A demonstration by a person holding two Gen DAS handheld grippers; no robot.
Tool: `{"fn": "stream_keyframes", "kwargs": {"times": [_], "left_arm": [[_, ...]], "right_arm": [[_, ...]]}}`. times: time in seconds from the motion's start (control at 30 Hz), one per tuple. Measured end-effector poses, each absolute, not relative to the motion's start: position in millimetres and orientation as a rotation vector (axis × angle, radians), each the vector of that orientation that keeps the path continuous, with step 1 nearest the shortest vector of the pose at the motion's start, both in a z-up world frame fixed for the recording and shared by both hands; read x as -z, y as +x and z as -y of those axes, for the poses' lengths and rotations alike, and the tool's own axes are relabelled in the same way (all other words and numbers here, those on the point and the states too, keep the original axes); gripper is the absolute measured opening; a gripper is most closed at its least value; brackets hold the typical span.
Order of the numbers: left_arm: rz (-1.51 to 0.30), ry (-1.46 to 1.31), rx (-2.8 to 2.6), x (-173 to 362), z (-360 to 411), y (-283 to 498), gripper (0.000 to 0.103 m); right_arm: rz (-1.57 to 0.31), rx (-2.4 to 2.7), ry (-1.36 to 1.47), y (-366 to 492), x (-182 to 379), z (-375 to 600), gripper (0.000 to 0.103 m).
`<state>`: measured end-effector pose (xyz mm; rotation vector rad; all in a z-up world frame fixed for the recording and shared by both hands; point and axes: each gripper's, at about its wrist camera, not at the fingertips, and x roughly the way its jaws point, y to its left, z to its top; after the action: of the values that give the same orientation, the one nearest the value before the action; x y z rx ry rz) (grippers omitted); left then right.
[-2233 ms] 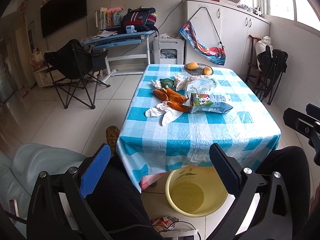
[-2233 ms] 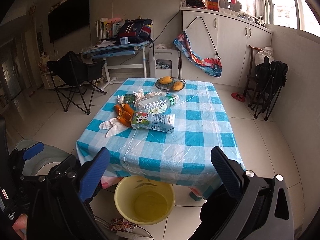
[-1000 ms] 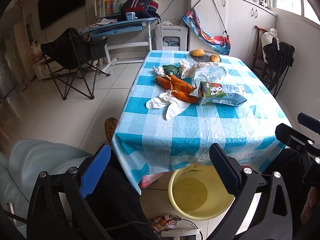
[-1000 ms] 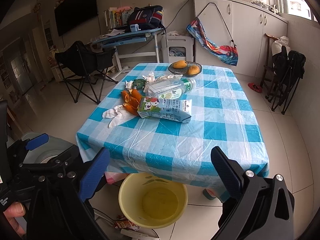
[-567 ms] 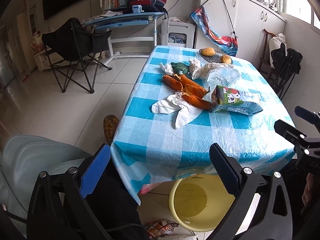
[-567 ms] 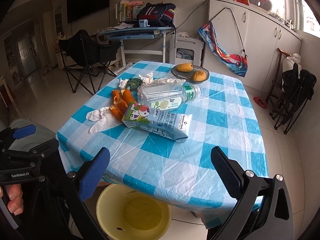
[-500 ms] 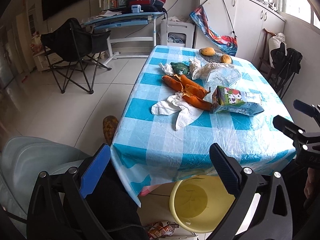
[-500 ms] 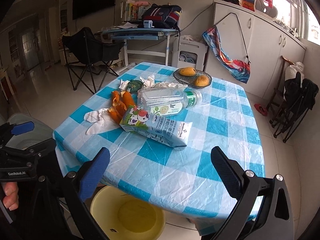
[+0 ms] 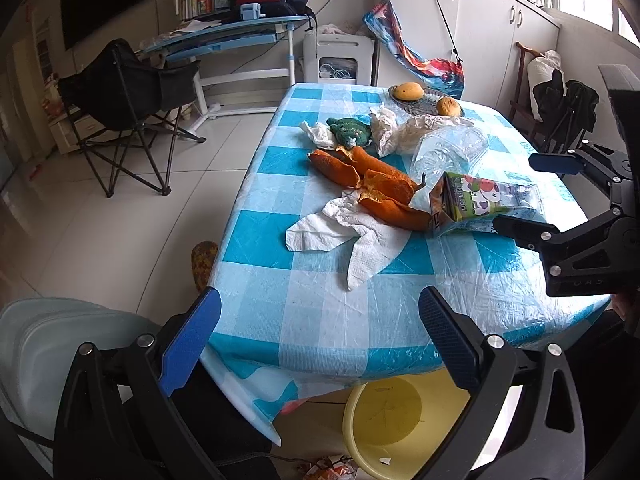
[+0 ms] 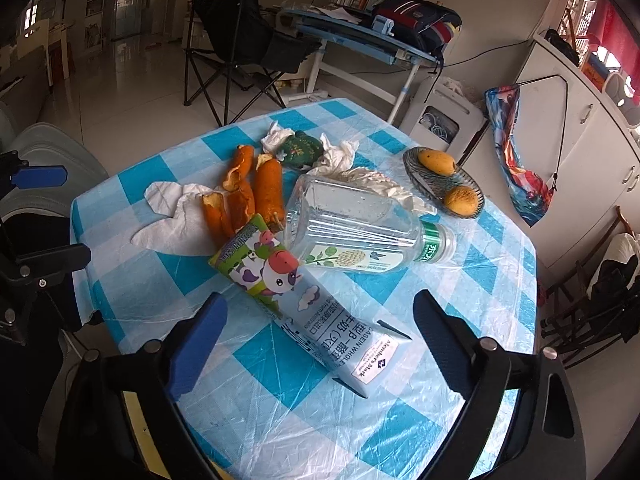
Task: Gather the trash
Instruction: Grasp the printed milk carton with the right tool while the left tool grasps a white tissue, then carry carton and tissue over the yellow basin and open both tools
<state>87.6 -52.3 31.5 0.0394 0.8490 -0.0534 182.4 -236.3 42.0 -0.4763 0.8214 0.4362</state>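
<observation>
Right gripper (image 10: 316,328) lines up over the milk carton (image 10: 308,304), jaws closing (nothing pinched yet); left gripper (image 9: 320,344) spread, idle. Next: lower, squeeze, carry to the yellow basin (image 9: 400,420).

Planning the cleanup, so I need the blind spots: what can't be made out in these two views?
- Yellow basin: left wrist view, far side under the tablecloth; right wrist view, only a sliver.
- Floor wrapper: cut by the bottom edge.
- Milk carton: whether empty, unseen.

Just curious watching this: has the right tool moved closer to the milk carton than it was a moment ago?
Yes. The right tool has come in over the checked table; the milk carton now lies between its closing jaws, untouched.
</observation>
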Motion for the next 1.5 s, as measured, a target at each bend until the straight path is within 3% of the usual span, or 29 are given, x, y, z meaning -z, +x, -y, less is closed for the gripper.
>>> {"fn": "stream_keyframes", "kwargs": {"times": [0.27,0.33,0.4,0.57,0.8,0.87,0.97,1.03,1.13,1.2,1.5], "left_arm": [[-0.868,0.061,0.058,-21,58,100,0.096],[-0.870,0.069,0.063,-19,60,103,0.096],[-0.867,0.084,0.072,-17,64,109,0.096],[-0.865,0.159,0.100,-5,76,132,0.096],[-0.875,0.187,0.144,5,90,166,0.095],[-0.867,0.199,0.134,6,93,171,0.087],[-0.873,0.154,0.164,7,93,175,0.063],[-0.882,0.131,0.182,5,93,174,0.035],[-0.905,0.125,0.212,1,94,169,0.008],[-0.919,0.094,0.247,-2,91,162,0.003],[-0.890,-0.008,0.336,-44,81,118,0.003]], "right_arm": [[-0.855,-0.462,-0.459,189,-28,241,0.069],[-0.867,-0.485,-0.454,186,-27,240,0.062],[-0.878,-0.487,-0.461,183,-25,240,0.044],[-0.911,-0.498,-0.297,181,-30,264,0.028],[-0.932,-0.507,0.207,177,-31,328,0.028],[-0.928,-0.524,0.327,173,-29,338,0.028],[-0.922,-0.573,0.473,167,-28,345,0.028],[-0.912,-0.605,0.533,161,-29,343,0.028],[-0.902,-0.633,0.554,149,-35,334,0.028],[-0.895,-0.647,0.553,139,-40,328,0.028],[-0.905,-0.664,0.552,97,-45,324,0.028]]}}
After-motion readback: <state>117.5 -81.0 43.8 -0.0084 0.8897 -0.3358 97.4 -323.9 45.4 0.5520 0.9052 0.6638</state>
